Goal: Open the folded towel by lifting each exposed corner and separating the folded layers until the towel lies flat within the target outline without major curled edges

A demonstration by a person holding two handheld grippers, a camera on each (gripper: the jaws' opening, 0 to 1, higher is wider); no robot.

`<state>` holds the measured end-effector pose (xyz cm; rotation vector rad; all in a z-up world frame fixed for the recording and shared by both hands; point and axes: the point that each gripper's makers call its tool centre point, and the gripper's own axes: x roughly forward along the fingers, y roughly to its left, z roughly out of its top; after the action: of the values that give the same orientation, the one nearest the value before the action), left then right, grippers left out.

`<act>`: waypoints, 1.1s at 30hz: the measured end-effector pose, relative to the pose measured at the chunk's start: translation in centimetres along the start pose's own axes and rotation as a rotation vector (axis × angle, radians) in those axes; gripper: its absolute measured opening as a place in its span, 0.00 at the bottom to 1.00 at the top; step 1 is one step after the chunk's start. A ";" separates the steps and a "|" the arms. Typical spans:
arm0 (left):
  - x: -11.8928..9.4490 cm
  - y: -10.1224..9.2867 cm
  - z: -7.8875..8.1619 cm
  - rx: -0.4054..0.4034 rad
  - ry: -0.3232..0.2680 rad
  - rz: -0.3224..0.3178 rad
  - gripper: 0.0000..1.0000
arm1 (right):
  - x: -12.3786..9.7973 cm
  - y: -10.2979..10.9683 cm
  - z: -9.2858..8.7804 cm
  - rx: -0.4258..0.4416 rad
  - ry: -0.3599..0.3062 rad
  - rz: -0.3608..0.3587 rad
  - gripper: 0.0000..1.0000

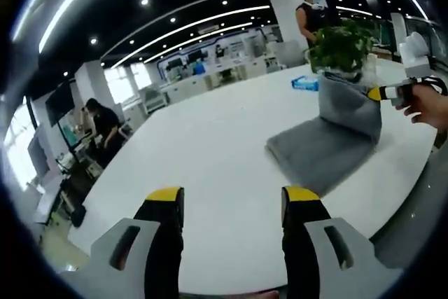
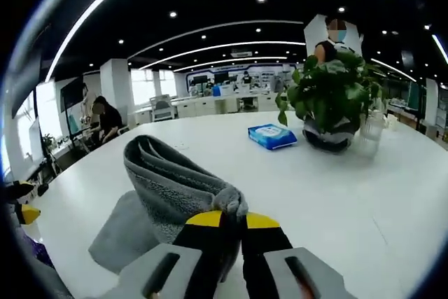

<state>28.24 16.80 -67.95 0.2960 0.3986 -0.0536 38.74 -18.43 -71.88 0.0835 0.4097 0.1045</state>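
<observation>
A grey towel [image 1: 323, 146] lies partly folded on the white table [image 1: 210, 145]. Its right part is lifted up in a standing flap. In the left gripper view, my right gripper [image 1: 376, 94] comes in from the right, shut on that raised edge, with a hand behind it. In the right gripper view the towel [image 2: 164, 187] hangs in a rolled fold from my right gripper [image 2: 233, 219], whose yellow-tipped jaws pinch its corner. My left gripper [image 1: 233, 198] hovers open over bare table, left of the towel, with nothing between its jaws.
A potted green plant [image 2: 332, 99] stands on the table beyond the towel, with a blue packet [image 2: 271, 135] beside it. One person stands behind the plant [image 1: 312, 12]; another bends over a desk at the far left [image 1: 105, 127]. The table edge runs close below my left gripper.
</observation>
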 end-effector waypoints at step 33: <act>0.1 -0.7 0.1 -0.029 0.007 -0.034 0.54 | -2.1 -6.8 -2.3 0.126 0.107 -0.213 0.04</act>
<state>28.29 16.13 -68.06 0.2607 0.4108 -0.0796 36.44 -25.25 -73.81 0.1586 0.5293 -0.1277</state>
